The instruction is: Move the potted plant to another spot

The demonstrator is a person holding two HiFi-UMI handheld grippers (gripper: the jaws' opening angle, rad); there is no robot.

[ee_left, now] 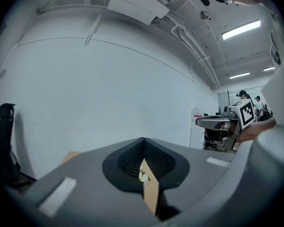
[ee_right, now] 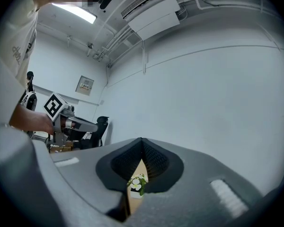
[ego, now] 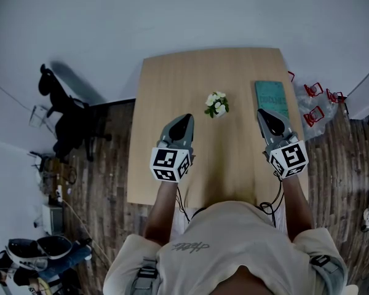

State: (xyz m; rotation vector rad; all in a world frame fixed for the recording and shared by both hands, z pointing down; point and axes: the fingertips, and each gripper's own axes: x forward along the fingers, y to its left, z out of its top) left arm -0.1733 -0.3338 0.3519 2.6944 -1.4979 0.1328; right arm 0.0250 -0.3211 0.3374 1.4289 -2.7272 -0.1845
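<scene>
Left gripper (ee_left: 143, 144) held about level, jaws meeting at the tips, nothing pinched. Through the slit below them: the potted plant (ee_left: 143, 176) (only white blossoms show) on the table (ee_left: 152, 196). Right of the jaws, the right gripper (ee_left: 201, 122); far left, a black chair (ee_left: 4, 141).

White blossoms and green leaves over a white pot: the potted plant (ego: 216, 104). The table (ego: 172, 97) is pale honey-toned wood, the book (ego: 271, 96) teal. The left gripper (ego: 184, 119) and the right gripper (ego: 264, 113) are grey and black, each with a cube of black-and-white square markers. The plank floor (ego: 111, 165) is dark brown, the office chair (ego: 64, 112) black, the wall (ego: 172, 17) pale grey-white, and the person's shirt (ego: 234, 238) cream.
</scene>
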